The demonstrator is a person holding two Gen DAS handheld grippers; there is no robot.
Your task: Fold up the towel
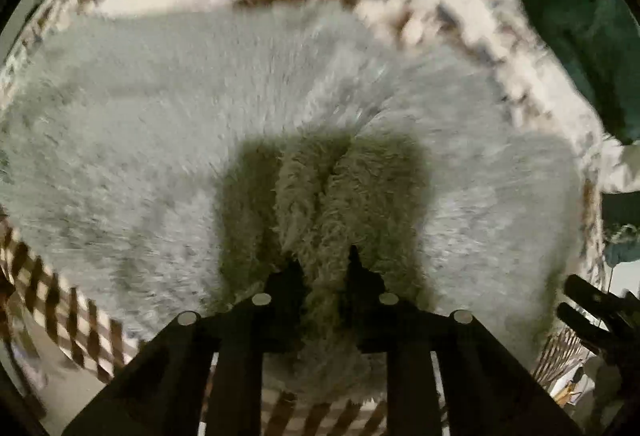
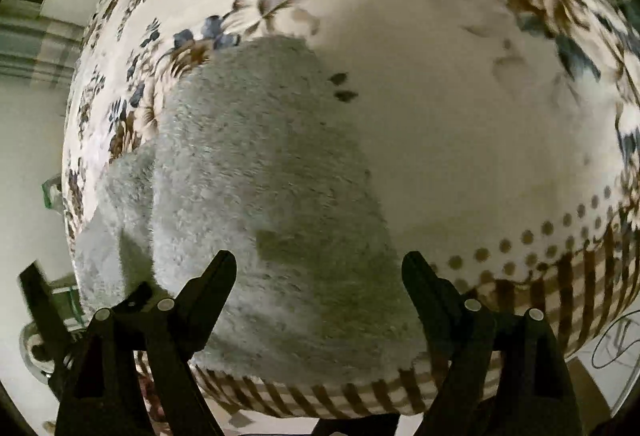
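We are pinching a bunched ridge of the towel (image 1: 320,204) in our left gripper (image 1: 324,260), its jaws nearly closed on the pile at lower centre. Our right gripper (image 2: 320,272) is hanging wide open, empty, over the towel, which is lying left of centre on the cloth (image 2: 460,116).

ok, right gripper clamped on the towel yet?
No. In the right wrist view the right gripper has its jaws spread wide above the towel, with nothing pinched between them.
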